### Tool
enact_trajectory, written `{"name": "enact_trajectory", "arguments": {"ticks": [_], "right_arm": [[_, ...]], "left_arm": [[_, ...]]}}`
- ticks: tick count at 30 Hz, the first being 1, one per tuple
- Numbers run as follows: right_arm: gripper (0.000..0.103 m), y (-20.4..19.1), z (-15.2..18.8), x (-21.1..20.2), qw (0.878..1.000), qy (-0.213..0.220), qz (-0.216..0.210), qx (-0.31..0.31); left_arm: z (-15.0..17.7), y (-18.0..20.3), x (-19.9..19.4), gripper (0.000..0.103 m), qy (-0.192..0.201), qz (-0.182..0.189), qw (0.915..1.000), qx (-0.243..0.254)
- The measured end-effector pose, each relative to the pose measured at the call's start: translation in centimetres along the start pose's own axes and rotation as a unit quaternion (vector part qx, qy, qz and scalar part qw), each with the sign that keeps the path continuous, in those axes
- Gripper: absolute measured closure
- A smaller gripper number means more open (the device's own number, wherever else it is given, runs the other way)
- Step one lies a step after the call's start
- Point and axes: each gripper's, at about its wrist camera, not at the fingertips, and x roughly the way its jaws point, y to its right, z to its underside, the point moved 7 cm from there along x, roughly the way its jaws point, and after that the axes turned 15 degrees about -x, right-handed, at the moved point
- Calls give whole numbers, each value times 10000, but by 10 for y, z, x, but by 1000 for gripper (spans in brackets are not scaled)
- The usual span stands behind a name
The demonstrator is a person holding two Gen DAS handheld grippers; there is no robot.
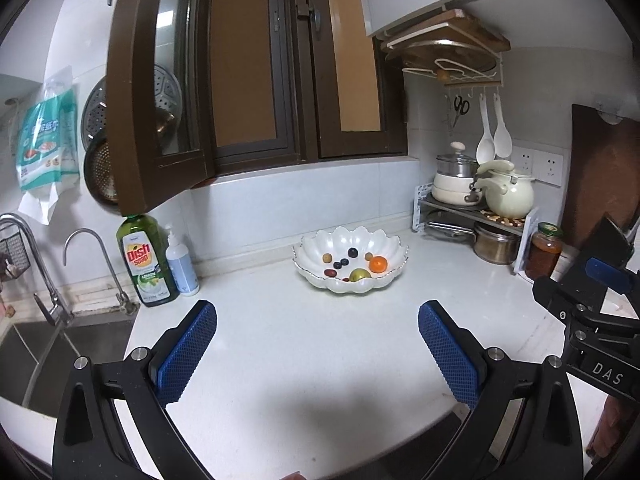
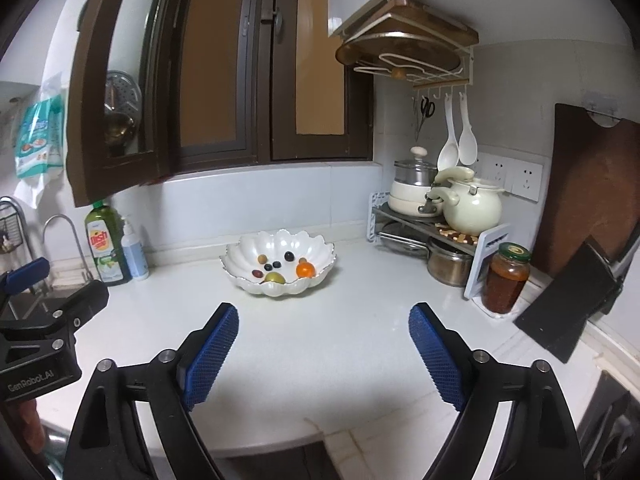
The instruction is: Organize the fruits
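A white scalloped bowl (image 1: pixel 384 240) (image 2: pixel 320 250) stands on the white counter near the back wall. In it lie an orange (image 1: pixel 378 264) (image 2: pixel 305 269), a green fruit (image 1: pixel 359 275) (image 2: pixel 274 278), dark round berries (image 1: pixel 352 252) (image 2: pixel 289 256) and several small brownish and red fruits. My left gripper (image 1: pixel 317 314) hovers open over the counter, well short of the bowl, nothing between its blue pads (image 1: pixel 188 354). My right gripper (image 2: pixel 324 316) is open too, likewise short of the bowl and holding nothing. Each gripper shows at the edge of the other's view.
A dish soap bottle (image 1: pixel 146 260) and a pump bottle (image 1: pixel 182 258) stand by the sink (image 1: pixel 48 352) at left. A rack with pots and a cream kettle (image 1: pixel 508 192), a sauce jar (image 2: pixel 505 278) and a dark cutting board (image 2: pixel 592 188) crowd the right corner. An open window sash (image 1: pixel 132 100) juts out above.
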Motion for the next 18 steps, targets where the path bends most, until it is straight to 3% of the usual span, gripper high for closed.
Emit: {"name": "enact_trajectory", "arguments": {"ticks": [18], "right_arm": [[13, -17, 22, -61, 9998, 168, -64, -61]], "left_arm": [[18, -16, -61, 0, 148, 9, 9999, -63]]}}
